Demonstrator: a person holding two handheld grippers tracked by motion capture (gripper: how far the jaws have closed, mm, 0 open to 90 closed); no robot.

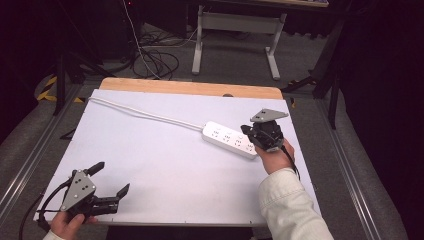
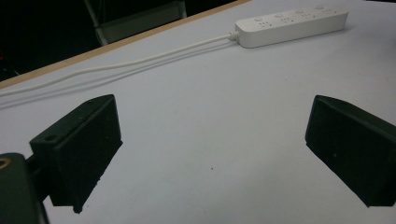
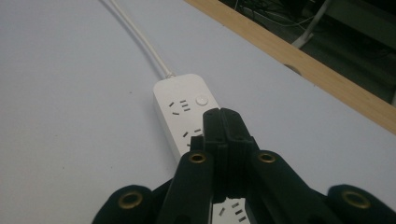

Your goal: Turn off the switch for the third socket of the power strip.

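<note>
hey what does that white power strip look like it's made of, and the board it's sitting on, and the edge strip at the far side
Power strip: likely moulded plastic, smooth white with a slight sheen and rounded corners. Board: pale matte sheet, uniform and without grain; laminate or painted board, hard to say which. Far edge strip: looks like wood or wood veneer, warm tan with faint grain.

A white sheet (image 1: 170,150) covers the counter, whose bare wooden edge (image 1: 190,88) shows along the far side. Beyond it, on grey carpet (image 1: 230,60), stand the grey metal legs of another table (image 1: 235,35), with a tangle of dark cables (image 1: 155,62) on the floor to their left. Yellow-and-black tape (image 1: 47,89) marks the floor at far left.
</note>
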